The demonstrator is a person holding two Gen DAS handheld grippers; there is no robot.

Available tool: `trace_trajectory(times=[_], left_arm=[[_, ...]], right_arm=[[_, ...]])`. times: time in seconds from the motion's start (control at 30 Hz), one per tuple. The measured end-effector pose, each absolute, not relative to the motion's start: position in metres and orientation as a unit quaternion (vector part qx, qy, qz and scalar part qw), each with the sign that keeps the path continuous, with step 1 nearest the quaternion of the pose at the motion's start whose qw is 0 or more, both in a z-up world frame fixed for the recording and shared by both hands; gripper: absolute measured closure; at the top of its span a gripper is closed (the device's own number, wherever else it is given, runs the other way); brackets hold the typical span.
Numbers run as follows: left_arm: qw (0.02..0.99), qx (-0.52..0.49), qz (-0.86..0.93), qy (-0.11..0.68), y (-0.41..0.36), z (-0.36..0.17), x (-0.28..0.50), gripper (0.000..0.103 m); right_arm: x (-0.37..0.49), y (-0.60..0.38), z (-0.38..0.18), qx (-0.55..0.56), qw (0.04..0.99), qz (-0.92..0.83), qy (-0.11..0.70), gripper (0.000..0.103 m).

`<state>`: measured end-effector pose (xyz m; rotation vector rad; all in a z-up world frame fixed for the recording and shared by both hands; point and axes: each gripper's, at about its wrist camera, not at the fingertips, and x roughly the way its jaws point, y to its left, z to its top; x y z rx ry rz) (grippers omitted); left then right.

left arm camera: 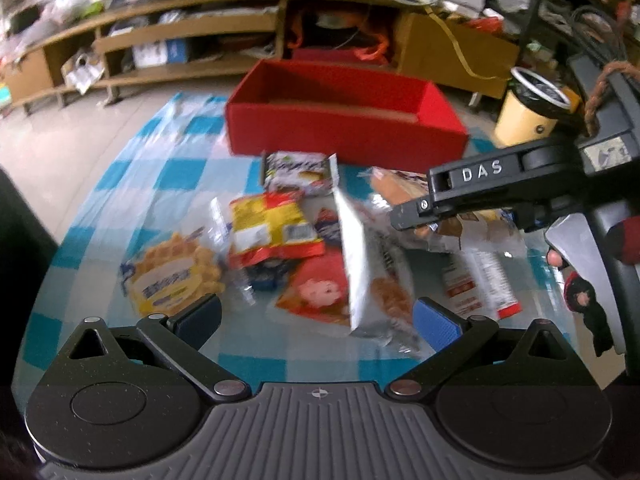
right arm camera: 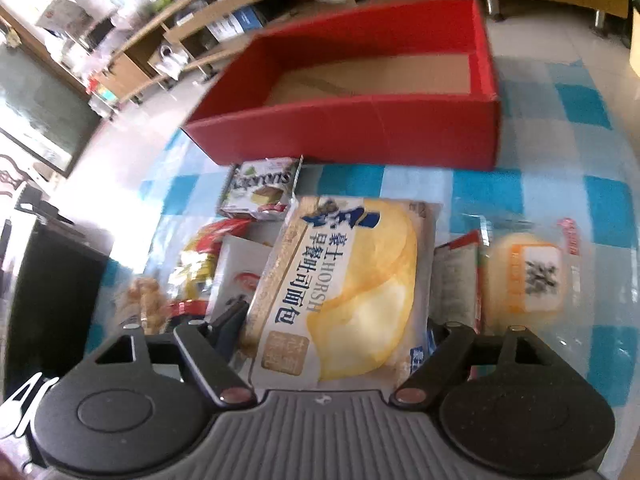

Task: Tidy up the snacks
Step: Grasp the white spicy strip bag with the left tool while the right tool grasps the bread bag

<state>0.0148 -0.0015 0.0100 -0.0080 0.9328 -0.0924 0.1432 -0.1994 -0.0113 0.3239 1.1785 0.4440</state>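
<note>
Right wrist view: the toast bread packet (right arm camera: 340, 292), pale yellow with blue lettering, lies between the two fingers of the right gripper (right arm camera: 328, 336), on the near side of the red box (right arm camera: 360, 136). The jaws stand against the packet's two sides, so the gripper seems to be grasping it, though I cannot tell how firmly the pads press. The red box is bare inside, showing only its cardboard floor, so by my reading no snack has been put away yet and nearly all the sorting remains.

Just in front of the red box sits a small white cake packet (right arm camera: 262, 190). Nearer than that, to the left of the bread, lie a yellow-and-red bag (left arm camera: 272, 228), a waffle packet (left arm camera: 172, 276) and a red packet with a cartoon face (left arm camera: 320, 288). To the right of the bread lies a round bun in clear wrap (right arm camera: 528, 276).

The left gripper (left arm camera: 316, 320) hangs released above the pile, jaws wide, holding nothing. Everything rests on the blue-and-white checked cloth (left arm camera: 132, 184) covering the surface.
</note>
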Motion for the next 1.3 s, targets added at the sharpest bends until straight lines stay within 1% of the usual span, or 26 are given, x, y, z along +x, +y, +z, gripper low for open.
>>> trace_trajectory(times=[0.1, 0.33, 0.53, 0.63, 0.7, 0.77, 0.87, 0.93, 0.97, 1.0, 1.17, 1.23, 1.27, 1.3], left_arm=[[0.890, 0.018, -0.056, 0.452, -0.019, 0.011, 0.017, 0.000], [0.866, 0.065, -0.052, 0.493, -0.072, -0.010, 0.047, 0.000], [0.850, 0.060, -0.076, 0.519, -0.095, -0.020, 0.043, 0.002], [0.834, 0.038, -0.052, 0.548, -0.097, -0.030, 0.052, 0.008], [0.821, 0.018, -0.032, 0.569, -0.094, -0.040, 0.059, 0.014], [0.815, 0.028, -0.002, 0.579, -0.094, -0.050, 0.063, 0.014], [0.812, 0.053, 0.030, 0.580, -0.098, -0.064, 0.069, 0.008], [0.810, 0.042, 0.040, 0.584, -0.100, -0.068, 0.079, 0.008], [0.811, 0.045, 0.048, 0.582, -0.103, -0.070, 0.084, 0.005], [0.814, 0.047, 0.050, 0.577, -0.105, -0.070, 0.086, 0.004], [0.820, 0.080, 0.046, 0.564, -0.111, -0.070, 0.090, 0.000], [0.819, 0.070, 0.041, 0.568, -0.107, -0.070, 0.089, 0.004], [0.819, 0.065, 0.036, 0.569, -0.106, -0.068, 0.089, 0.015], [0.820, 0.068, 0.025, 0.568, -0.107, -0.065, 0.086, 0.030]], right_arm=[[0.136, -0.217, 0.002, 0.180, 0.807, 0.208, 0.523, 0.025], [0.132, -0.255, 0.019, 0.217, 0.819, 0.209, 0.488, 0.025], [0.122, -0.274, 0.033, 0.240, 0.821, 0.226, 0.466, 0.025], [0.120, -0.280, 0.034, 0.253, 0.815, 0.233, 0.466, 0.025], [0.119, -0.282, 0.036, 0.257, 0.815, 0.239, 0.461, 0.025], [0.117, -0.285, 0.040, 0.261, 0.815, 0.246, 0.456, 0.025], [0.114, -0.288, 0.043, 0.265, 0.814, 0.253, 0.451, 0.025], [0.113, -0.289, 0.044, 0.267, 0.813, 0.257, 0.450, 0.025], [0.113, -0.290, 0.045, 0.268, 0.813, 0.259, 0.448, 0.025], [0.113, -0.291, 0.045, 0.270, 0.812, 0.261, 0.447, 0.025], [0.113, -0.295, 0.044, 0.273, 0.812, 0.258, 0.447, 0.025], [0.114, -0.295, 0.044, 0.273, 0.812, 0.258, 0.447, 0.025], [0.114, -0.295, 0.043, 0.272, 0.812, 0.259, 0.447, 0.025], [0.114, -0.294, 0.044, 0.271, 0.812, 0.259, 0.447, 0.025]])
